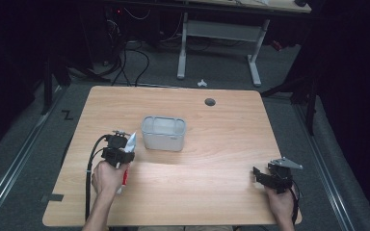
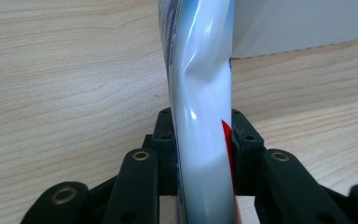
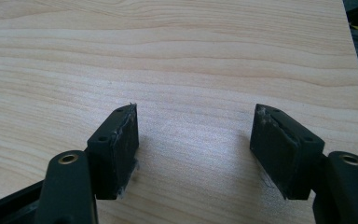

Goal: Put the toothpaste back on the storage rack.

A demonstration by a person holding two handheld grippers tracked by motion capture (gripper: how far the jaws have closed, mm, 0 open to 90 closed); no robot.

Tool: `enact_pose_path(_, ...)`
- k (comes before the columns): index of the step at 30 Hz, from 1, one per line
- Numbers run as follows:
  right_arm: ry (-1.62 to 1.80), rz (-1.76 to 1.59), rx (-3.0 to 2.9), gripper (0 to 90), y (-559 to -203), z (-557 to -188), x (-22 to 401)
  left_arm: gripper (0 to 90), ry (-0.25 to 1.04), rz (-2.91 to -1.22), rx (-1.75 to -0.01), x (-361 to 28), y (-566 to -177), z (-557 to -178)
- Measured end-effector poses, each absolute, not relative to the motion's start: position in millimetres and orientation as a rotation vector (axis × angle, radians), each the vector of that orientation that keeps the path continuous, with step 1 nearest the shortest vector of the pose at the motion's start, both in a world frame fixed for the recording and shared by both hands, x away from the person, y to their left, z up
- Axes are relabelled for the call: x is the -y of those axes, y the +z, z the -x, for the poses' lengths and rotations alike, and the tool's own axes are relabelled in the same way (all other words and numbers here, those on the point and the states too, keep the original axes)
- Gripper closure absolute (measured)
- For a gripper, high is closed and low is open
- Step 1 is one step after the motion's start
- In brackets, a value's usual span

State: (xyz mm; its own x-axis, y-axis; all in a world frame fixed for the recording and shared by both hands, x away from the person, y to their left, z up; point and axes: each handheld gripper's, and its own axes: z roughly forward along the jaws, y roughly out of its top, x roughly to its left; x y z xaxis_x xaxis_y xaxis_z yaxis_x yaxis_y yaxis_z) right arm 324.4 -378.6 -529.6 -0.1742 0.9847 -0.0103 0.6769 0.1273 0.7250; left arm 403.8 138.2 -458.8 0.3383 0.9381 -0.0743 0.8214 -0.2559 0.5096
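Closest to the person's side of the wooden table (image 1: 212, 192), the two hands come in over the near edge, each carrying a black gripper. The left gripper (image 1: 125, 153) sits near the table's left side, its cable looping down along the forearm, and its jaws are pinched tight on a white toothpaste tube (image 1: 129, 154). In the left gripper view the tube (image 2: 203, 130) runs straight up between the two pads, its soft body dented and creased where they squeeze it, a patch of red print showing on its right flank. From the high view the tube stands on a slant, its flat crimped end pointing up and toward the bin, its red lower part hanging down beside the left hand (image 1: 107, 177). Whether that low end touches the wood I cannot tell. Over on the right, well apart from all this, the right gripper (image 1: 260, 175) rests low by the table's near right corner, in the right hand (image 1: 282, 204). Its jaws gape wide with nothing between them; the right gripper view shows bare wood grain in the gap and scuffed pad faces on either side (image 3: 193, 144). Farther in, just beyond the raised tip of the tube, stands a small pale grey bin (image 1: 163, 133), open at the top, about mid-table. Past it, near the far edge, a dark round cable hole (image 1: 210, 102) is set into the tabletop.
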Motion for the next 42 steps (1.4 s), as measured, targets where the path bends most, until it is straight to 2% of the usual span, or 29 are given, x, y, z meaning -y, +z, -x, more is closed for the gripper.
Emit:
enact_pose_path(12, 0.81, -1.598, -1.914, 32.6, -529, -324, 378, 68.9, 0.377, -2.104, -1.489, -143, -444, -396)
enact_pose_path(23, 0.814, -1.599, -1.912, 32.6, -530, -324, 379, 68.8, 0.341, -2.069, -1.46, -145, -435, -392)
enact_pose_path(42, 0.818, -1.598, -1.915, 32.6, -529, -324, 380, 68.7, 0.363, -2.041, -1.393, -140, -405, -389)
